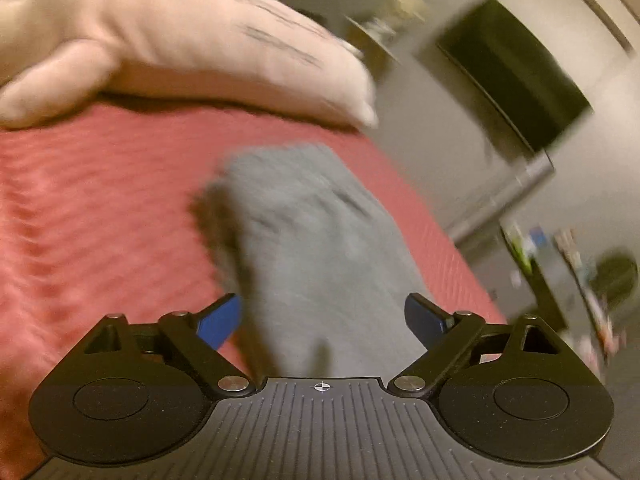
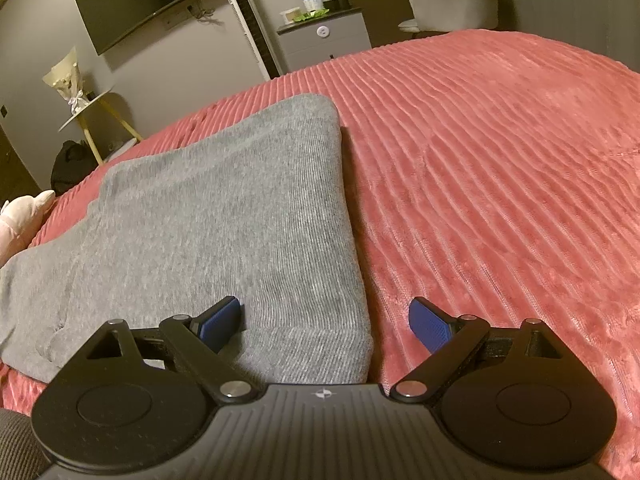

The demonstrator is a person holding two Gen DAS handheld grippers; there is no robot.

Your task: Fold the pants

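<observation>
Grey pants [image 2: 224, 232] lie folded on the red bed [image 2: 500, 168] — both grippers' jaws spread open, holding nothing — left gripper [image 1: 322, 320], right gripper [image 2: 325, 320].

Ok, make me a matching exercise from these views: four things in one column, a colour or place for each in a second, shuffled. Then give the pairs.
Things:
1. pants
2. bedspread
3. screen
4. pillow

Descriptions:
A. black, mounted on the wall
B. grey, lying on the bed
C. pale, at the bed's far end in the left wrist view
D. pink-red, ribbed

Pairs: 1-B, 2-D, 3-A, 4-C
</observation>
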